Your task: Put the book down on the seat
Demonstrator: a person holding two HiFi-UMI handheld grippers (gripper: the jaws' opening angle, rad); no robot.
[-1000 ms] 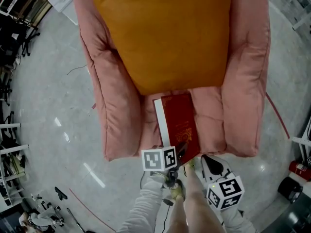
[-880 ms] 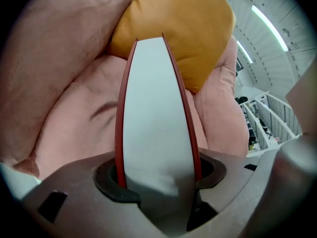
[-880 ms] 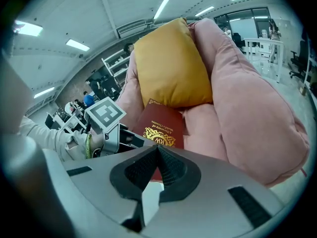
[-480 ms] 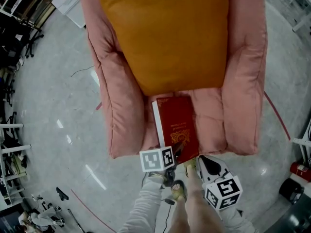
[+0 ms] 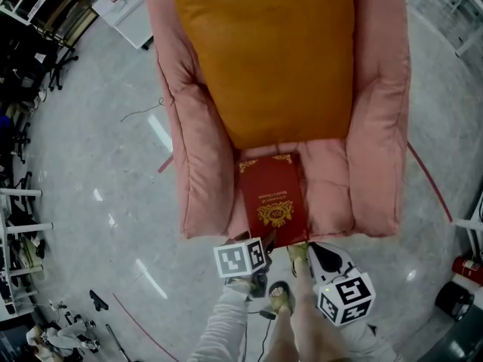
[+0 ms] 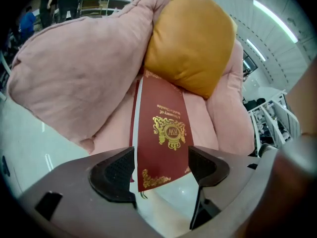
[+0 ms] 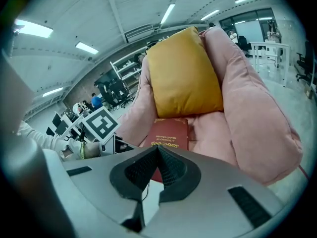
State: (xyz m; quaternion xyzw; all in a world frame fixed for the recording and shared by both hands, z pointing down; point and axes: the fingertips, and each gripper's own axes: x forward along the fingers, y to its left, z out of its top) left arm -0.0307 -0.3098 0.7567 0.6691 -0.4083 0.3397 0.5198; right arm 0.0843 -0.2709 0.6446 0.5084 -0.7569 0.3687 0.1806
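Book lies flat on the pink armchair's seat, its far end at the orange cushion. Left gripper fingers stand wide apart, with the book's near end loose between them. Right gripper fingers are pressed together, holding nothing.

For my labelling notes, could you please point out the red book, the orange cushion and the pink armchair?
red book (image 5: 273,198), head view, middle of its cover.
orange cushion (image 5: 264,51), head view, middle of its face.
pink armchair (image 5: 381,111), head view, on one armrest.
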